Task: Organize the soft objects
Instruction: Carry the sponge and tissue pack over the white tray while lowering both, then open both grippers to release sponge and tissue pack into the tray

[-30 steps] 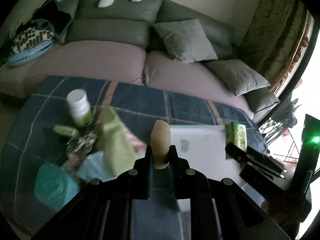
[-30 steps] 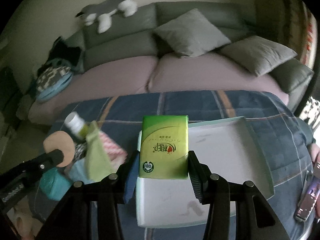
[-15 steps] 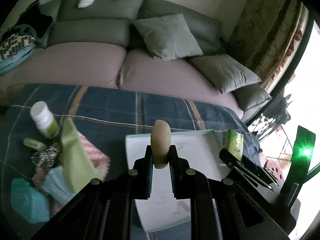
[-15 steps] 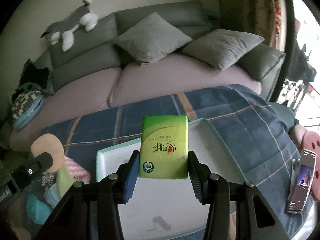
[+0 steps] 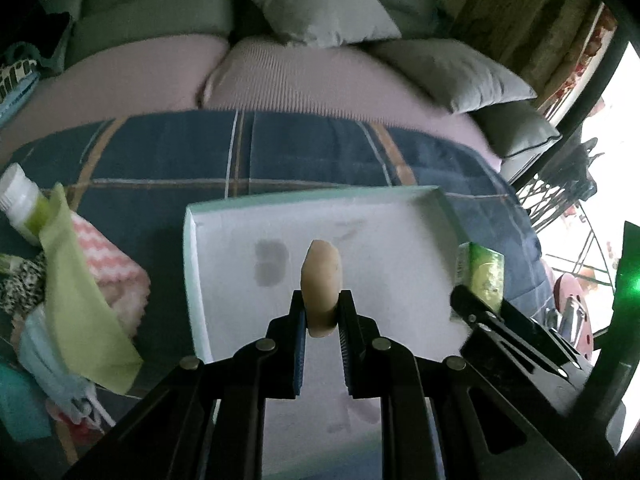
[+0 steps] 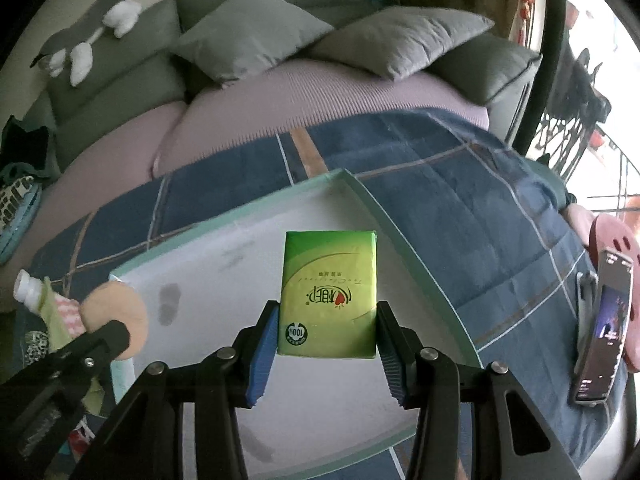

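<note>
While a second ago the white tray (image 5: 224,280) lay partly beneath them, both grippers now hang over its middle. The left gripper (image 5: 322,320) pinches a tan sponge puff (image 5: 320,280) edge-on; the right gripper (image 6: 328,332) clamps a green tissue pack (image 6: 330,292). Only the right view shows a phone (image 6: 604,328) at three o'clock; only the left shows the cloth pile (image 5: 88,304) at nine.

Your green tissue pack (image 6: 329,294) and tan puff (image 5: 321,286) sit over a white tray (image 5: 208,280) with mint rim; at nine o'clock, a pink-and-white zigzag cloth (image 5: 105,266); beneath, a navy plaid blanket (image 5: 168,152).
</note>
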A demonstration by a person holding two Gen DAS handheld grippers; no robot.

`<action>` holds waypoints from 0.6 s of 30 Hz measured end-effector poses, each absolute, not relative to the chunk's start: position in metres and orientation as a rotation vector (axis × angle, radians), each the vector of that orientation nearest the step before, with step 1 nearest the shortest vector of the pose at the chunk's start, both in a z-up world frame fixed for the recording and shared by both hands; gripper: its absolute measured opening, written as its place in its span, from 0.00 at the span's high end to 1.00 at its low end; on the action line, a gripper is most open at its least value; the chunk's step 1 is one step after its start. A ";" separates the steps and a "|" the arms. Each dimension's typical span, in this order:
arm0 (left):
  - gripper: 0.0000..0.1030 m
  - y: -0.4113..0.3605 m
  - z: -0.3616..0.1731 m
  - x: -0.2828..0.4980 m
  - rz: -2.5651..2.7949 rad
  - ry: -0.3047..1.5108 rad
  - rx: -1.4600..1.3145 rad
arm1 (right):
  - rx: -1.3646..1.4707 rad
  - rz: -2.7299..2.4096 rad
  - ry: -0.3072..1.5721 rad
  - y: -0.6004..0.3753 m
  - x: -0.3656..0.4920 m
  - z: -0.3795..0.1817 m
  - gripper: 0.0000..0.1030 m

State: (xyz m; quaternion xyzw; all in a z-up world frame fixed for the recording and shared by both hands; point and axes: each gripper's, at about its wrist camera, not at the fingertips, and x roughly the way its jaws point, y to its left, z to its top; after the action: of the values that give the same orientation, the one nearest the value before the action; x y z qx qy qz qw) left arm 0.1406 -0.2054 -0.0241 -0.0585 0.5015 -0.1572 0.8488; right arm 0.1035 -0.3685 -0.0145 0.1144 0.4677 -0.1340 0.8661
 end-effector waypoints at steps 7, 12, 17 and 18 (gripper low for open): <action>0.85 -0.214 -0.045 0.152 -0.306 1.089 -0.137 | 0.259 -0.298 1.019 -0.383 0.107 -0.030 0.52; 0.84 -0.219 -0.048 0.153 -0.289 1.090 -0.119 | 0.261 -0.292 1.033 -0.385 0.109 -0.032 0.51; 0.66 -0.221 -0.048 0.154 -0.269 1.088 -0.102 | 0.264 -0.272 1.038 -0.384 0.110 -0.034 0.51; 0.62 -0.220 -0.047 0.154 -0.262 1.087 -0.102 | 0.266 -0.269 1.041 -0.384 0.110 -0.035 0.51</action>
State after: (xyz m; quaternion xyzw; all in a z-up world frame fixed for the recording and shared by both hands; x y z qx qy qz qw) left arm 0.1541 -0.2202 -0.0472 -0.0485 0.5155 -0.1243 0.8464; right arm 0.1104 -0.3841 -0.0348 0.1261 0.4944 -0.1277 0.8505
